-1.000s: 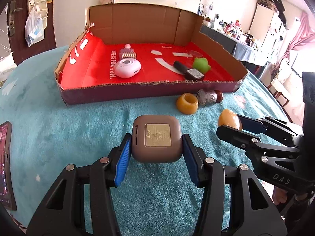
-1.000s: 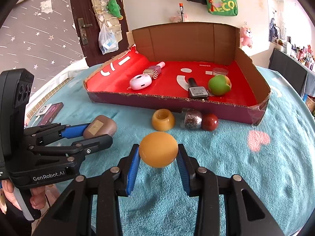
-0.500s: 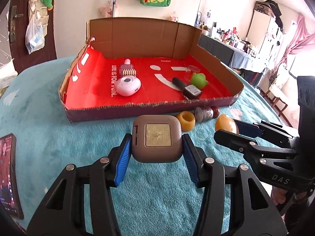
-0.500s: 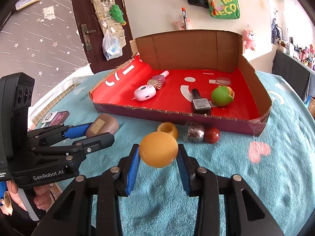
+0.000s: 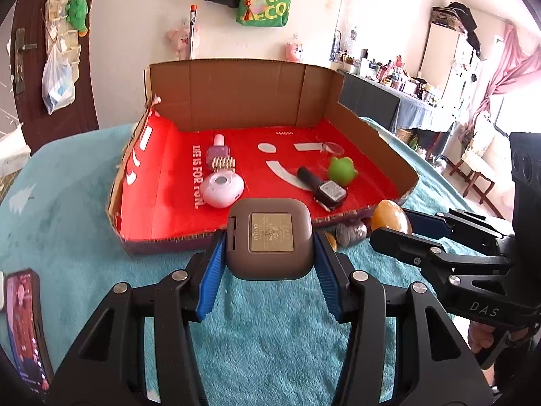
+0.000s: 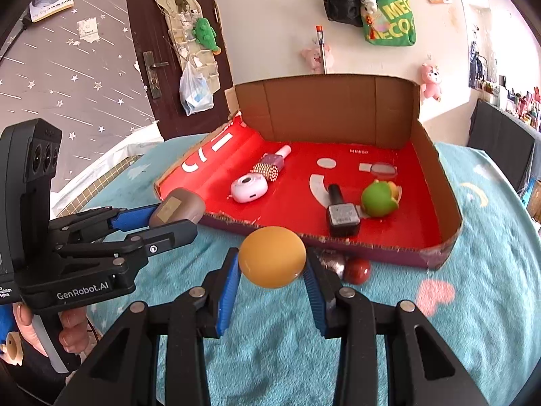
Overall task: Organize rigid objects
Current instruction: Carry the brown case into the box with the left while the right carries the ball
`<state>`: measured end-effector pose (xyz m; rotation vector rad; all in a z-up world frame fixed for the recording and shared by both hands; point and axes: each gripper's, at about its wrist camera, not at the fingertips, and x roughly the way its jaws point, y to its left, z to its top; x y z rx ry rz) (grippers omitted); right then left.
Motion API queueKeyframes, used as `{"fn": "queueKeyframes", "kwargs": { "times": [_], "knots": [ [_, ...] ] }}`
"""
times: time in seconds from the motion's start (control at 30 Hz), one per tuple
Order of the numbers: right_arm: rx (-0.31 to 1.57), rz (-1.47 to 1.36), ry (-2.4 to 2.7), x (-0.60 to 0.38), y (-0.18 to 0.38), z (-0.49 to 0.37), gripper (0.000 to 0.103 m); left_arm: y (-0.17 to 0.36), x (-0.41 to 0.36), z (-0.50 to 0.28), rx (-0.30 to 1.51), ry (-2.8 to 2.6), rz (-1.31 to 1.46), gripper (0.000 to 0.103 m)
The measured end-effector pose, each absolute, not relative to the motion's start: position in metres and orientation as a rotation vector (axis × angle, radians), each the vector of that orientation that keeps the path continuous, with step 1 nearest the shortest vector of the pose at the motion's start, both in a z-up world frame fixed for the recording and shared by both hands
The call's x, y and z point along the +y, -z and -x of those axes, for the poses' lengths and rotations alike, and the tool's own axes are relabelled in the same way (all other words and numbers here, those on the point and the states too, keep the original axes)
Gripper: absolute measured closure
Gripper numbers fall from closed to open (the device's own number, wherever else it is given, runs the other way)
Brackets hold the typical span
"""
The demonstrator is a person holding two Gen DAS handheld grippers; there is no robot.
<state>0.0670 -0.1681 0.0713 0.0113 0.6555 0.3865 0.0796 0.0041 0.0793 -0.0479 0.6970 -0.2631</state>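
Note:
My left gripper [image 5: 268, 242] is shut on a brown rounded square case [image 5: 268, 237] with a gold label, held above the teal cloth just short of the box's front wall. My right gripper [image 6: 272, 260] is shut on an orange egg-shaped ball [image 6: 272, 256], also lifted before the box. Ahead lies the open cardboard box with a red floor [image 5: 162, 189]. In it lie a white round device [image 5: 221, 189], a pink bottle with a beaded roller [image 5: 221, 157], a black nail-polish bottle [image 5: 321, 187] and a green toy [image 5: 342, 169].
On the cloth against the box front sit a glittery silver ball [image 6: 333, 262] and a dark red ball [image 6: 357, 270]. A phone [image 5: 23, 324] lies at the left edge of the table. A hand [image 6: 71, 331] holds the left gripper's handle.
Both grippers have risen with their loads and drawn closer to the box. The box now sits lower and larger in both views, and the yellow ring is hidden behind the grippers.

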Motion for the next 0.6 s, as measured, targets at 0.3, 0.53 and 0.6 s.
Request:
{"fn": "queueKeyframes", "kwargs": {
  "times": [0.3, 0.53, 0.6],
  "knots": [
    [0.636, 0.011, -0.387, -0.168, -0.081, -0.081, 0.063, -0.084, 0.004, -0.093, 0.694, 0.261, 0.035, 0.055],
    [0.647, 0.012, -0.371, -0.167, -0.081, -0.099, 0.063, -0.083, 0.007, -0.106, 0.706, 0.252, 0.043, 0.055],
    [0.648, 0.014, -0.365, -0.167, -0.081, -0.103, 0.063, -0.082, 0.007, -0.110, 0.709, 0.241, 0.032, 0.055]
  ]
}}
